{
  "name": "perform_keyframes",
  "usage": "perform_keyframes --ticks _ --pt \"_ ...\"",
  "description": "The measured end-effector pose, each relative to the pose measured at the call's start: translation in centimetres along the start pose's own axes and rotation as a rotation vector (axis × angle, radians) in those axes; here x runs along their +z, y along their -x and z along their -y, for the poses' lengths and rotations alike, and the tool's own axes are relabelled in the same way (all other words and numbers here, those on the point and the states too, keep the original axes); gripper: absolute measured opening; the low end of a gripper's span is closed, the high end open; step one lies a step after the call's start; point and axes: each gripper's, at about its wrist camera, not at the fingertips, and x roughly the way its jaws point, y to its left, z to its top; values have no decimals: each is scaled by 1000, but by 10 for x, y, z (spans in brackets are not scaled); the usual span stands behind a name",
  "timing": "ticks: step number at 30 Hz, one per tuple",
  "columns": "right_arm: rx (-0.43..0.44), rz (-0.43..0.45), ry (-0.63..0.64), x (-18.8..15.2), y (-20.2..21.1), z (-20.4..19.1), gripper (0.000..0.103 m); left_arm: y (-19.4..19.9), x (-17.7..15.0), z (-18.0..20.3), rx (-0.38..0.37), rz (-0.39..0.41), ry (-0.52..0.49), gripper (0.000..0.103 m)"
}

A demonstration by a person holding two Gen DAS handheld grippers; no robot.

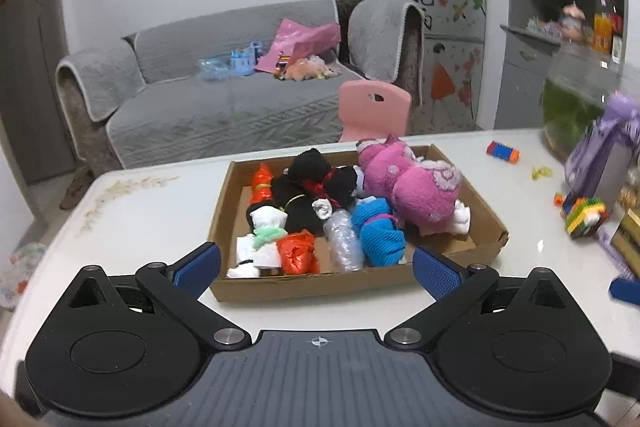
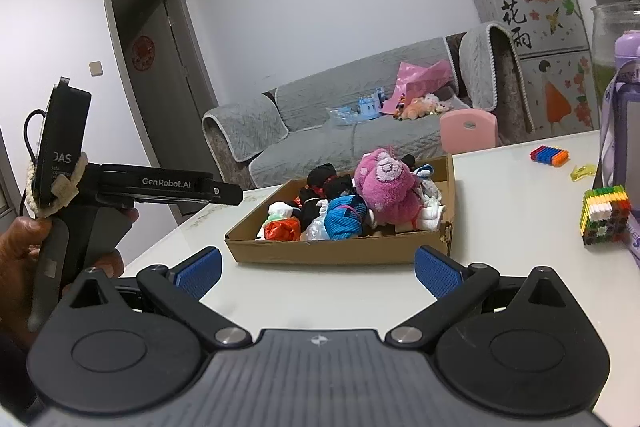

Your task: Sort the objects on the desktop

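Observation:
A shallow cardboard tray [image 1: 312,285] stands on the white table [image 1: 140,219]. It holds a pink plush toy [image 1: 416,187], black socks [image 1: 316,183], a blue sock roll [image 1: 380,231], orange bundles [image 1: 298,253] and white socks [image 1: 256,255]. My left gripper [image 1: 316,267] is open and empty, just before the tray's near wall. My right gripper [image 2: 318,273] is open and empty, short of the tray [image 2: 320,253], with the plush [image 2: 386,187] beyond. The left gripper's body [image 2: 80,195], held in a hand, shows at the left of the right wrist view.
A colourful block cube [image 2: 606,215], a striped block piece [image 2: 550,155] and a yellow scrap [image 2: 582,173] lie on the table right of the tray. A purple bottle [image 2: 626,115] and a glass jar [image 2: 616,39] stand far right. A pink chair [image 1: 374,107] and grey sofa [image 1: 224,99] are behind.

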Motion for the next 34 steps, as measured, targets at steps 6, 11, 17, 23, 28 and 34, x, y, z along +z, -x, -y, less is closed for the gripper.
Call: perform_keyframes --ticks 6,11,17,23,28,34 --pt "-1 7 50 7 0 -10 103 5 1 1 20 10 28 103" --pt "1 1 74 8 1 -15 103 13 5 6 62 28 -2 102" --pt "5 -9 72 6 1 -15 103 20 9 14 38 40 -18 102" --pt "-3 -15 70 5 2 -15 103 31 12 19 -19 71 -21 103" --pt "-9 -18 67 4 2 -15 103 33 13 23 -33 80 -22 103" --pt "-10 -23 68 3 2 -15 103 34 15 25 -38 86 -24 103"
